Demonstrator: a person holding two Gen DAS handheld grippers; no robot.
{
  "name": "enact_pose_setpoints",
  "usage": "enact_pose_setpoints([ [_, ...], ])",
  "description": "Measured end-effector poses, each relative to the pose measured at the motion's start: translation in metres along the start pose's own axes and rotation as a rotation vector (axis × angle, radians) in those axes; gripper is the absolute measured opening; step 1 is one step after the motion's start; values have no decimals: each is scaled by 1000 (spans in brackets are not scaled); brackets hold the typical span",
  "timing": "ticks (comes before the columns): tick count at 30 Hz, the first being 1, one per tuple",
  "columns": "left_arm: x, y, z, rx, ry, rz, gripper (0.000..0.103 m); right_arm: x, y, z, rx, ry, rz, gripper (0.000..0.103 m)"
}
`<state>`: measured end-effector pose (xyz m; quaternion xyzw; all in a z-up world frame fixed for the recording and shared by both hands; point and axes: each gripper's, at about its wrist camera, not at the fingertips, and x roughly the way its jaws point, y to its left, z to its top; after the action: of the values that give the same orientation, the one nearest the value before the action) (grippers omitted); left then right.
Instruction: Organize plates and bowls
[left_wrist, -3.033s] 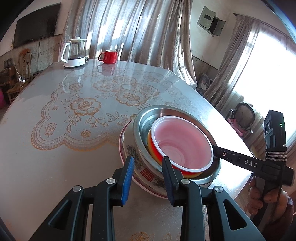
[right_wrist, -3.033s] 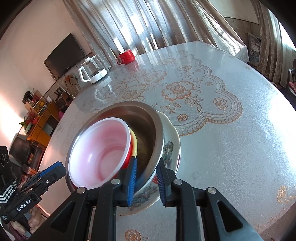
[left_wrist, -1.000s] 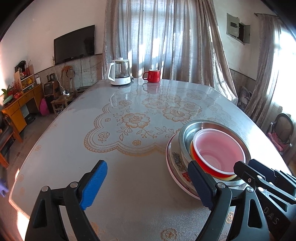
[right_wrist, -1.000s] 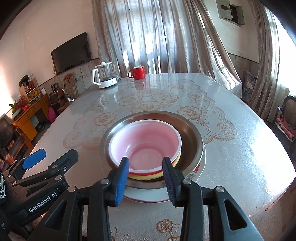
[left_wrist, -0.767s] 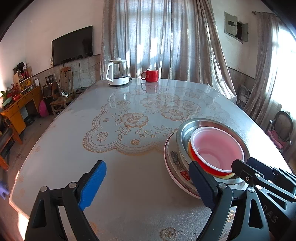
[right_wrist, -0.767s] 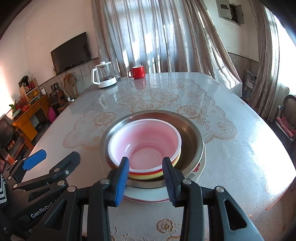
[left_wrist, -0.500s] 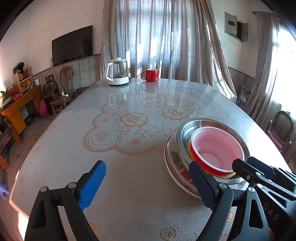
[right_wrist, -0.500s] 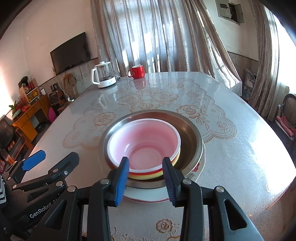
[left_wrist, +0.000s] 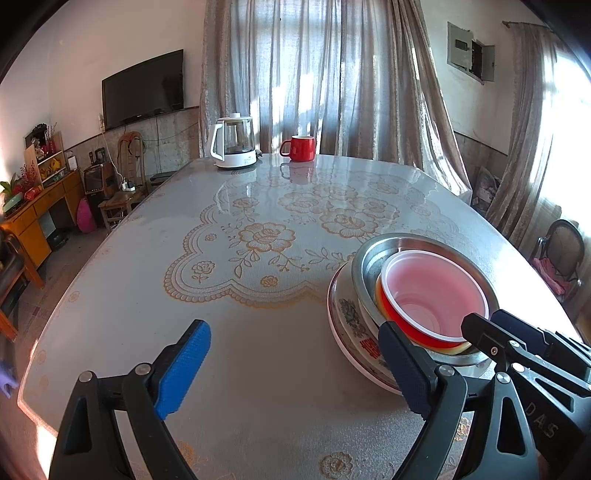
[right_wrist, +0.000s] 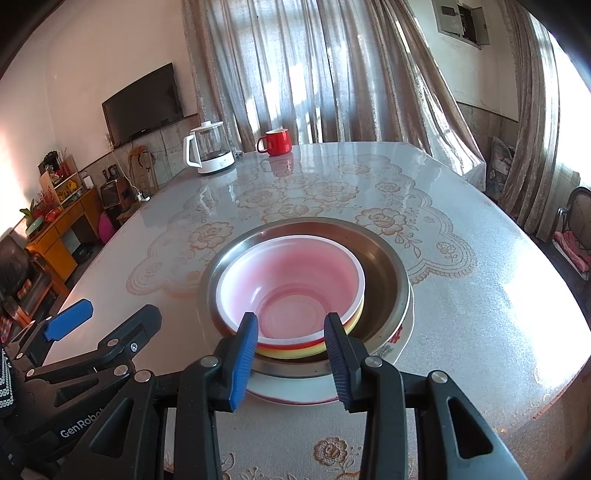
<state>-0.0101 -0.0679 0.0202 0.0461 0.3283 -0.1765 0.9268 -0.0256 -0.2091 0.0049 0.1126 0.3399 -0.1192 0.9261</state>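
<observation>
The left hand-held gripper (left_wrist: 291, 369) points forward and downward with its jaws spread wide, one blue pad far to the left and the other far to the right, nothing between them. The right hand-held gripper (right_wrist: 291, 354) sits just beside it on its right, angled down alike. Its jaws stand partly apart, narrower than the left pair, and the blue pads (right_wrist: 243, 354) press on nothing. Both are held above the worktop (left_wrist: 258, 369).

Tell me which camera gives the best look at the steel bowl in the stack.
The right wrist view: the steel bowl sits centred, its whole rim visible around the pink bowl nested inside. In the left wrist view the steel bowl sits at the right, its near edge hidden behind the right gripper.
</observation>
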Motion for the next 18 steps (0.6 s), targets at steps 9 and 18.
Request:
enact_pose_setpoints([
  [9,3,0,0,6,6,-3,93,0,-3,2,9,-6,4,37],
  [18,4,-1,0,9,10,-6,93,0,-10,7,27,-21,4,37],
])
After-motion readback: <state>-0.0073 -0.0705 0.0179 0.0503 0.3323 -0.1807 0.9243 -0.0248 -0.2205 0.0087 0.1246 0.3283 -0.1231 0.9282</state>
